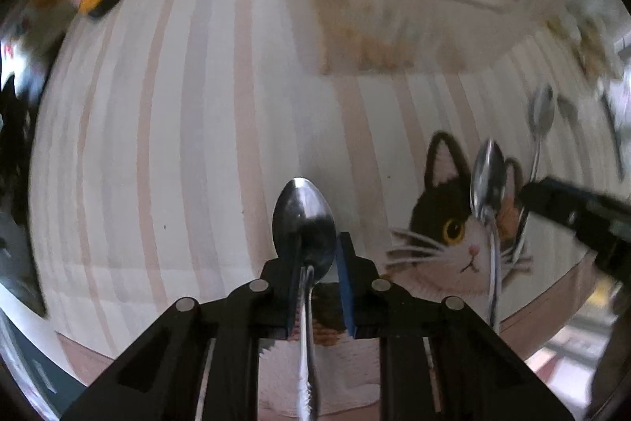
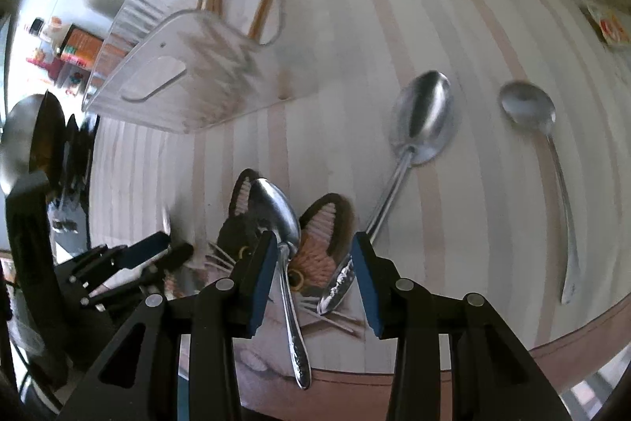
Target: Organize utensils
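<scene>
Left wrist: spoon [image 1: 305, 223] lengthwise, bowl forward

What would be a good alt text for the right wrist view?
The right gripper, jaws open, hovers over a spoon lying on a cat picture on a striped cloth. Two more spoons lie to the right, a clear tray behind.

We've got both wrist cams staring down close at the striped tabletop [image 1: 177, 145]; both catch the cat picture [image 2: 315, 243].
</scene>
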`<state>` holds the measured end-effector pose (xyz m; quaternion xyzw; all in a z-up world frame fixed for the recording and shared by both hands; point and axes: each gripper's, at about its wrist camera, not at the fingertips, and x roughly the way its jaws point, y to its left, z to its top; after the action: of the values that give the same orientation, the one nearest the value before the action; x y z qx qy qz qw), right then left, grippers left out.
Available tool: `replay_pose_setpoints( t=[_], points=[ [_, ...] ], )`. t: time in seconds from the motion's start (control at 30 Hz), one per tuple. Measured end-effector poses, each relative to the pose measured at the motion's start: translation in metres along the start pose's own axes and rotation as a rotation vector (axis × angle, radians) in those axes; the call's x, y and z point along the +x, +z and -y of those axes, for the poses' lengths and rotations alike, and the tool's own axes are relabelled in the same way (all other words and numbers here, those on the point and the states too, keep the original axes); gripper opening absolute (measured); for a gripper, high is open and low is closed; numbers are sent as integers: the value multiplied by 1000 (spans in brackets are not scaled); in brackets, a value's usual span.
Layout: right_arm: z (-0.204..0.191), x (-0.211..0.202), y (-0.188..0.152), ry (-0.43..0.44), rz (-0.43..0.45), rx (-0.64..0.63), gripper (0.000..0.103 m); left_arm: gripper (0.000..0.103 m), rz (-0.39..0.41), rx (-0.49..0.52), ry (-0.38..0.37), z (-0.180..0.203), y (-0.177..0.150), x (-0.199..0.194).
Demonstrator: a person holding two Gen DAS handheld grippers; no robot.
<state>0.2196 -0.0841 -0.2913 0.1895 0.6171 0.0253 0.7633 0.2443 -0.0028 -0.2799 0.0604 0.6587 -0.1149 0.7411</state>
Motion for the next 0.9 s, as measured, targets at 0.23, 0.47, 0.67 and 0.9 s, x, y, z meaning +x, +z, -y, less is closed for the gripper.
replay_pose_setpoints(
  t=[0.23,0.47,0.67,0.9],
  points=[
    [-32,9,2,-64,9,-151,46,20,-19,-223,-154,-30,5,2],
    [-68,31,-10,-278,30,-320,37,27,-43,-272,-178,-44,-10,-2],
    [-70,26,-9,-300,48,-300,36,31,-68,-250,-174,-48,-24,2],
    [-40,8,0,-295,36,-214,36,44,-26,-240,-98,-31,-19,6]
  ],
)
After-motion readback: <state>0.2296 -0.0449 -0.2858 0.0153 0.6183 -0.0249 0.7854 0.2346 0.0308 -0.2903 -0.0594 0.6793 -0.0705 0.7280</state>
